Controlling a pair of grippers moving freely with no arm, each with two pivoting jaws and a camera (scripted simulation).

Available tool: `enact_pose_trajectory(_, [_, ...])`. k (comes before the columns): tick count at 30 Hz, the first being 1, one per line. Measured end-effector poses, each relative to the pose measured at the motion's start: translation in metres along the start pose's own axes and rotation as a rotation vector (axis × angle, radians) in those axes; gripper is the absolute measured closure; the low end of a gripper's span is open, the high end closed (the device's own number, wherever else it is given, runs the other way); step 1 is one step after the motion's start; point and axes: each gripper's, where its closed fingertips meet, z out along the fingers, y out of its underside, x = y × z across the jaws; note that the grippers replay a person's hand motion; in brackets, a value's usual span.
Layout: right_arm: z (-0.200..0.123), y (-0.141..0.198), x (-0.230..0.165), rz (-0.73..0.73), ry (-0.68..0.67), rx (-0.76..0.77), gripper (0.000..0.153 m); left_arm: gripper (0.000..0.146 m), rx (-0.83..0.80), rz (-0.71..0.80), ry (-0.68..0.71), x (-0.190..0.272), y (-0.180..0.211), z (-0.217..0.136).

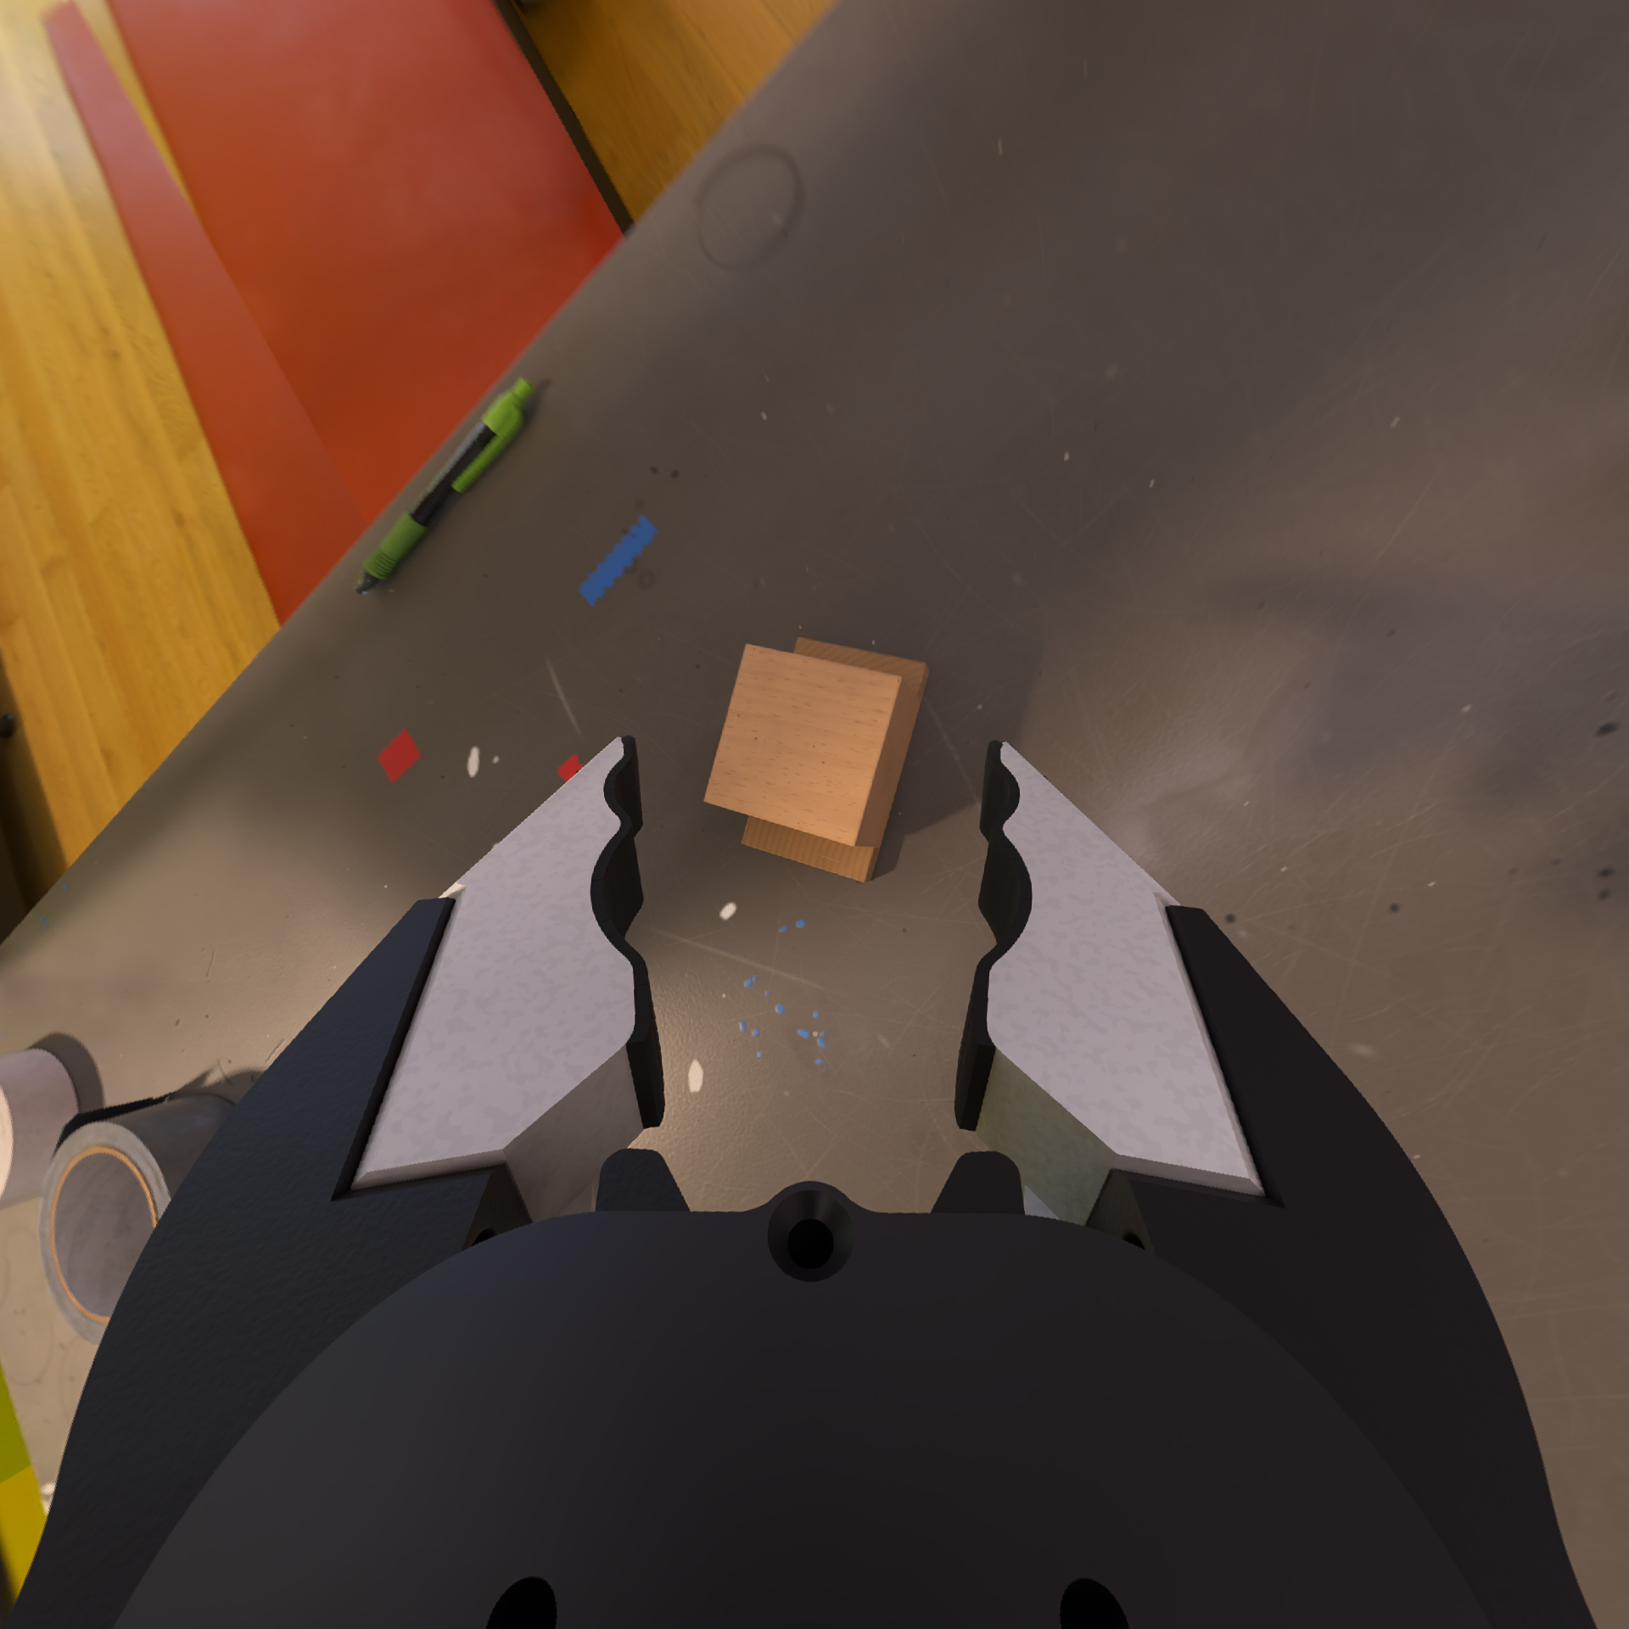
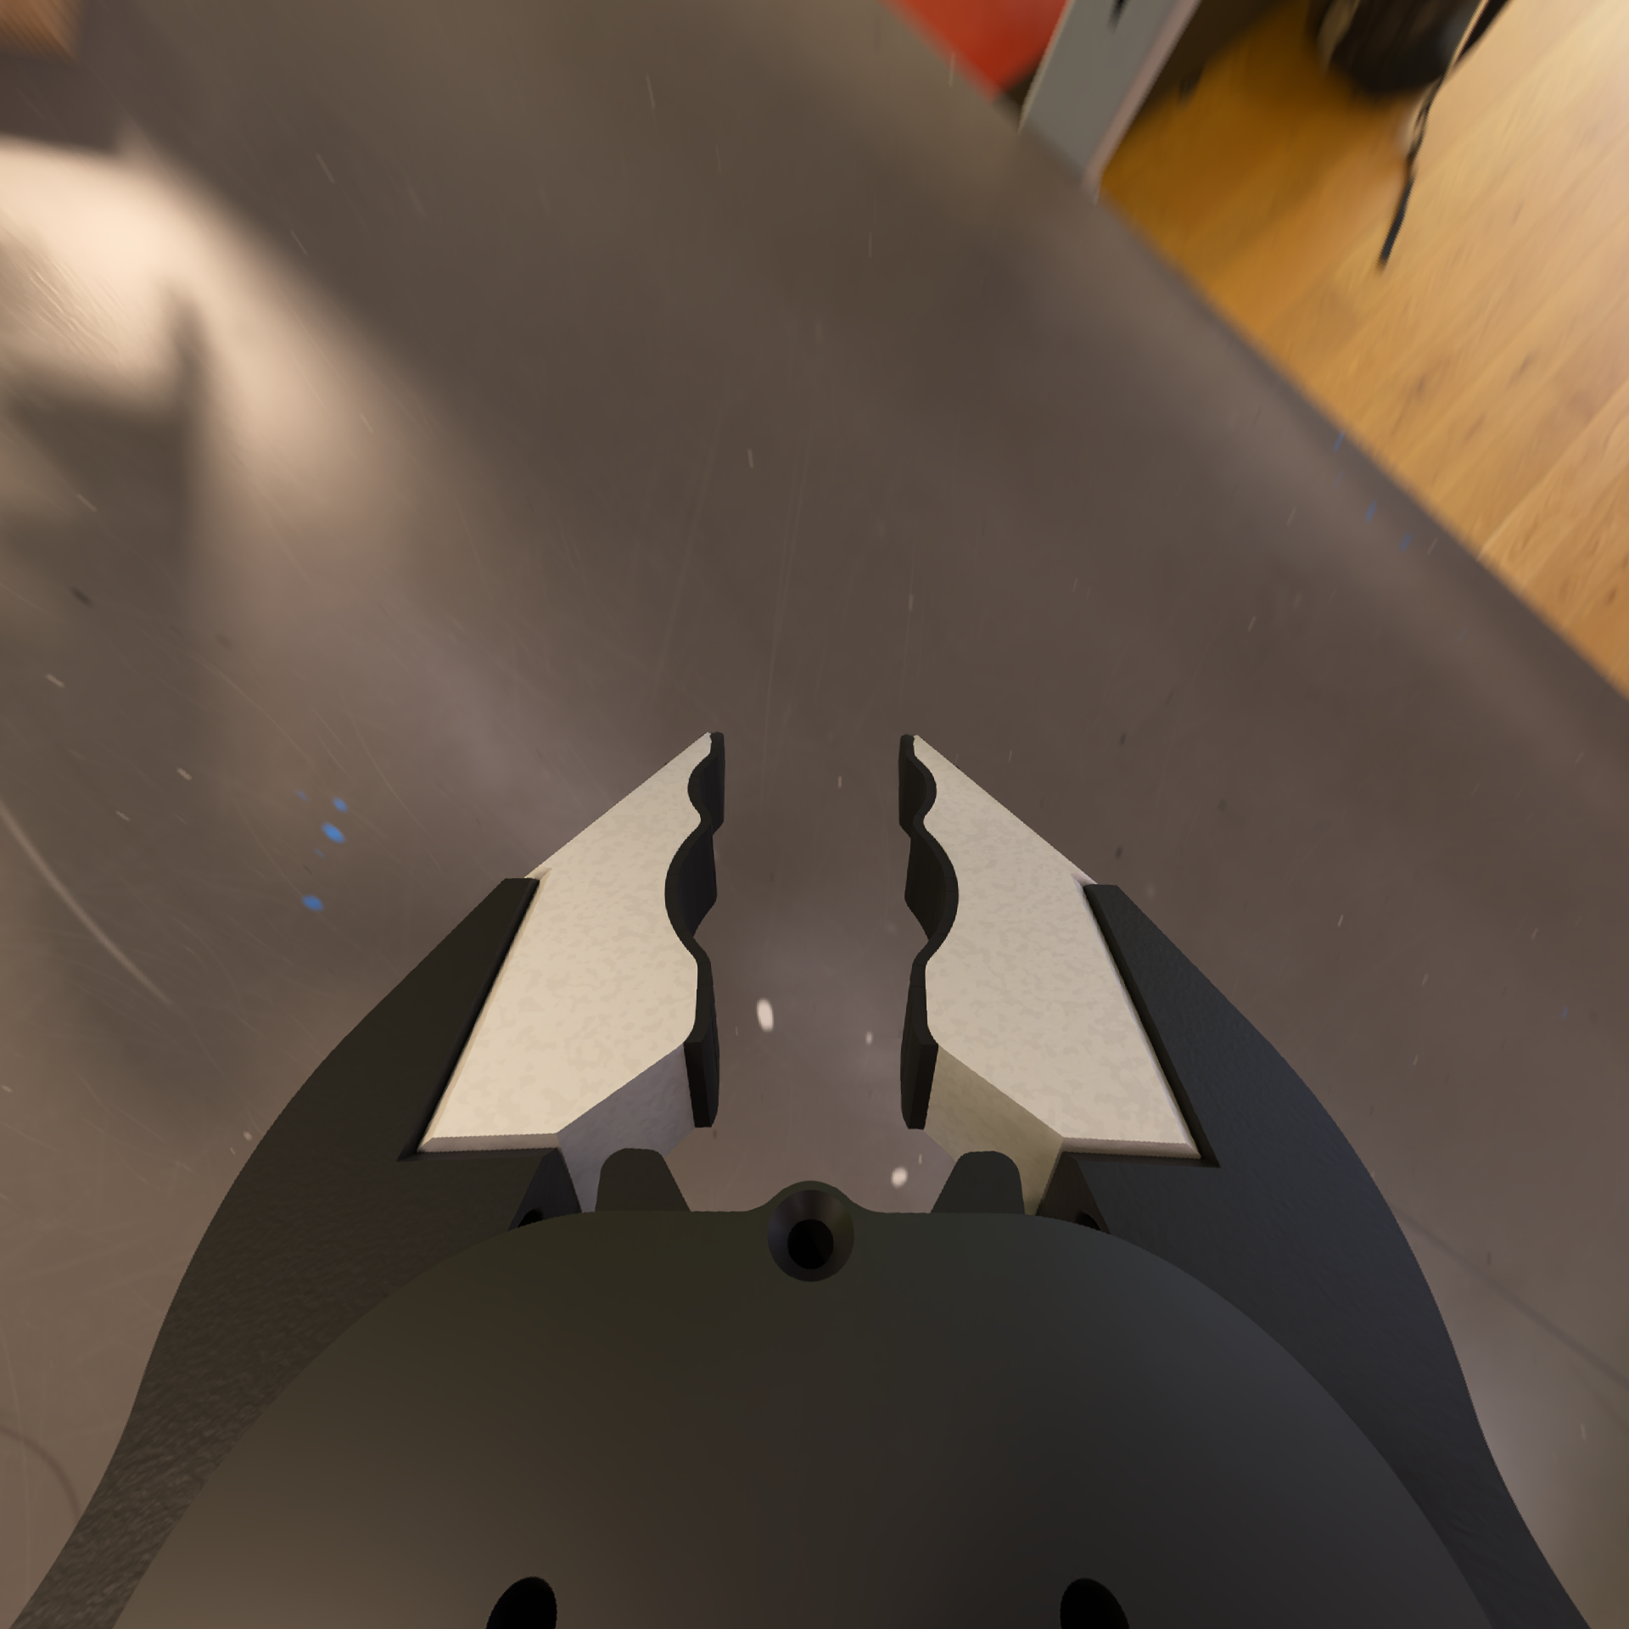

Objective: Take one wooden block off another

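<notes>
Ahead of the left gripper (image 1: 811, 749), a pale beech upper block (image 1: 804, 742) tops a darker tan lower block (image 1: 815, 853); a green-and-black pen (image 1: 450, 483) lies far left on the grey table (image 1: 1234, 353).

1. The lower wooden block (image 1: 815, 851) is mostly hidden under the upper wooden block (image 1: 807, 745); only its edges show
2. The tape roll (image 1: 101, 1212) is part hidden behind the left gripper (image 1: 811, 758)
3. A pale cylinder (image 1: 35, 1106) is cut by the left edge
4. The right wrist view is blurred: a pale shape (image 2: 115, 291) and a dark object (image 2: 1402, 44) cannot be told
</notes>
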Motion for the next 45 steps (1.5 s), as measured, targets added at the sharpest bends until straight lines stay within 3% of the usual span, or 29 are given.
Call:
enact_pose_trajectory(4, [-0.032,-0.048,-0.006,-0.019,-0.067,0.201,0.111,0.069,-0.095,0.075,0.038,0.0,0.01,0.027])
enact_pose_trajectory(8, [-0.042,-0.067,-0.018,-0.055,-0.165,0.271,0.112,0.073,-0.117,0.068,0.105,-0.003,0.015,0.04])
enact_pose_trajectory(16, [-0.024,-0.062,-0.011,-0.043,-0.27,0.255,0.111,0.05,-0.303,0.134,0.195,0.01,0.024,0.066])
enact_pose_trajectory(20, [-0.027,-0.063,-0.007,-0.03,-0.292,0.277,0.112,0.053,-0.31,0.152,0.183,0.004,0.025,0.071])
enact_pose_trajectory(25, [-0.03,-0.061,-0.008,-0.018,-0.338,0.287,0.112,0.051,-0.419,0.141,0.286,0.008,0.042,0.084])
enact_pose_trajectory(30, [-0.025,-0.058,-0.003,-0.001,-0.348,0.274,0.112,0.047,-0.56,0.178,0.258,0.004,0.065,0.097])
enact_pose_trajectory(31, [-0.024,-0.057,-0.002,0.0,-0.349,0.273,0.112,0.048,-0.557,0.178,0.254,0.003,0.064,0.099])
enact_pose_trajectory(34, [-0.024,-0.057,-0.001,0.002,-0.351,0.274,0.112,0.075,-0.541,0.208,0.246,0.001,0.064,0.098])
enact_pose_trajectory(39, [-0.025,-0.056,0.0,-0.008,-0.348,0.282,0.113,0.075,-0.563,0.13,0.219,-0.005,0.055,0.087])
enact_pose_trajectory(45, [-0.027,-0.056,0.003,-0.009,-0.35,0.298,0.113,0.075,-0.357,0.088,0.069,-0.016,0.001,0.043])
